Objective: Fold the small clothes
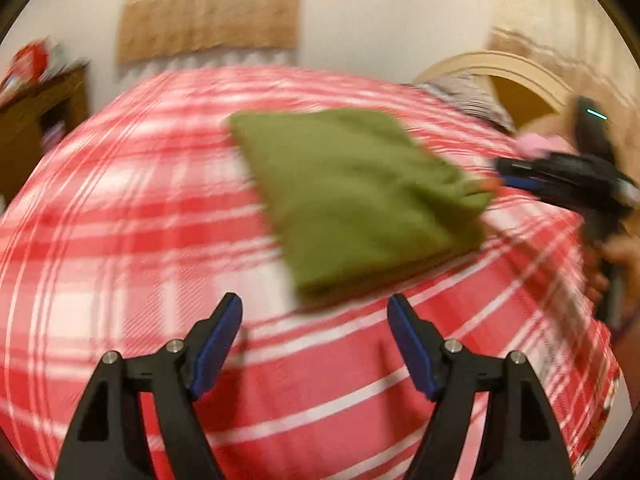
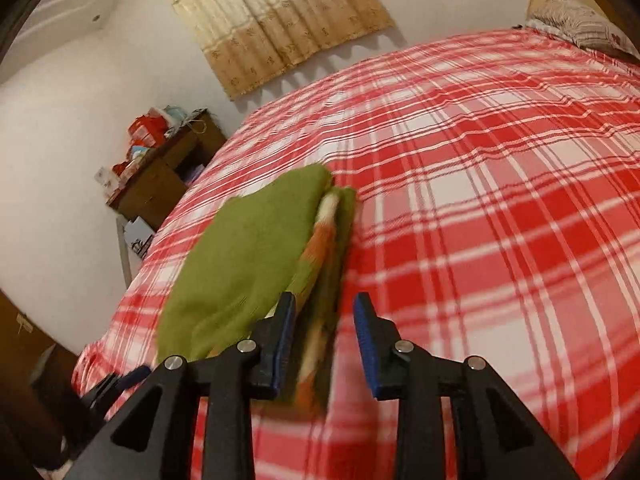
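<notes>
A folded green garment lies on the red and white plaid bed. My left gripper is open and empty, just in front of the garment's near corner. My right gripper shows at the garment's right edge in the left wrist view. In the right wrist view the garment shows orange and white layers along its folded edge. My right gripper is open, its jaws on either side of that edge, not closed on it.
A brown wooden cabinet with red items on top stands by the wall beyond the bed. A beige curtain hangs on the far wall. A patterned pillow and arched headboard are at the bed's head.
</notes>
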Demonstrator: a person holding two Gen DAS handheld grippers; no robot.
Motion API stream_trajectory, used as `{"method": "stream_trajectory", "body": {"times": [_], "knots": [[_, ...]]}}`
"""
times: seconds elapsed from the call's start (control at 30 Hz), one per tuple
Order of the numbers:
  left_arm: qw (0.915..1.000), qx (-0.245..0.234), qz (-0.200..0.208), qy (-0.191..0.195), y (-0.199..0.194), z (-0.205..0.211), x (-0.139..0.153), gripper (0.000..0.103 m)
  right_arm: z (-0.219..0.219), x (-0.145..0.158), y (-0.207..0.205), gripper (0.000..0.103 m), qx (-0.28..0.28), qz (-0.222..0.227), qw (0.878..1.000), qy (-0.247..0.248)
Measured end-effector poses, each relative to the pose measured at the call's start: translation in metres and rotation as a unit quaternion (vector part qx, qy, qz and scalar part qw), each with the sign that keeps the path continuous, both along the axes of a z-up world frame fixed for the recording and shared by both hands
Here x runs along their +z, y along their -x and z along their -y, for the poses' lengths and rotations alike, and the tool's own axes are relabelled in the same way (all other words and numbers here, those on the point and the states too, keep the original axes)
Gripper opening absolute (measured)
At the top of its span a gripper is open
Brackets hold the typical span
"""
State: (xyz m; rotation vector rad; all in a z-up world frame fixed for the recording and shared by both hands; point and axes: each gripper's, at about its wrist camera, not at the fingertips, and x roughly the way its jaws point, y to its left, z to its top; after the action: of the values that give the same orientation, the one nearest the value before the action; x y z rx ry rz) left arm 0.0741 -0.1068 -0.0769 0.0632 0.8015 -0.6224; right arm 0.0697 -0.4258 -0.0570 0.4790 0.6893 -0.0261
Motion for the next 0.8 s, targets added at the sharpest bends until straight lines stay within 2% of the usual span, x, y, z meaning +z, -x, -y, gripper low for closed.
{"method": "stream_trajectory", "body": {"times": [0.1,0.23,0.3,0.37,0.43,0.5,0.53,0.57,0.63,0.7,0.73,0.8], "knots": [[0.9992,0.036,-0.014,-0.012,-0.002,-0.01,-0.004,0.077,-0.036,0.013,0.016,0.032,0.024,0.014,0.998,0.054],[0.9991,0.019,0.018,-0.035,0.004,0.01,0.0,0.077,-0.082,0.023,0.006,0.043,0.094,0.005,0.988,0.125],[0.9973,0.018,0.037,-0.061,0.002,0.024,-0.001,0.077,-0.101,0.023,-0.005,0.043,0.12,-0.001,0.979,0.167],[0.9952,0.035,0.036,-0.084,-0.009,0.033,-0.005,0.077,-0.107,0.016,-0.018,0.043,0.135,-0.017,0.973,0.189],[0.9957,0.051,0.014,-0.076,-0.022,0.03,-0.009,0.079,-0.107,0.001,-0.036,0.043,0.145,-0.054,0.964,0.215],[0.9967,0.064,-0.016,-0.047,-0.03,0.019,-0.013,0.078,-0.105,-0.016,-0.041,0.035,0.155,-0.086,0.96,0.219],[0.997,0.069,-0.025,-0.024,-0.032,0.012,-0.014,0.077,-0.104,-0.026,-0.042,0.021,0.156,-0.107,0.956,0.226],[0.9972,0.069,-0.027,-0.015,-0.032,0.01,-0.013,0.076,-0.103,-0.036,-0.04,0.019,0.153,-0.125,0.95,0.241],[0.9976,0.065,-0.023,-0.01,-0.028,0.009,-0.014,0.073,-0.101,-0.039,-0.027,0.008,0.146,-0.101,0.958,0.223],[0.9975,0.067,-0.024,-0.001,-0.027,0.007,-0.014,0.072,-0.084,-0.034,-0.018,0.007,0.122,-0.083,0.977,0.151],[0.9973,0.069,-0.026,0.004,-0.026,0.005,-0.015,0.071,-0.073,-0.03,-0.009,0.007,0.104,-0.061,0.988,0.1],[0.9972,0.069,-0.027,0.01,-0.029,0.004,-0.014,0.071,-0.05,-0.024,0.008,0.007,0.067,-0.012,0.998,0.012]]}}
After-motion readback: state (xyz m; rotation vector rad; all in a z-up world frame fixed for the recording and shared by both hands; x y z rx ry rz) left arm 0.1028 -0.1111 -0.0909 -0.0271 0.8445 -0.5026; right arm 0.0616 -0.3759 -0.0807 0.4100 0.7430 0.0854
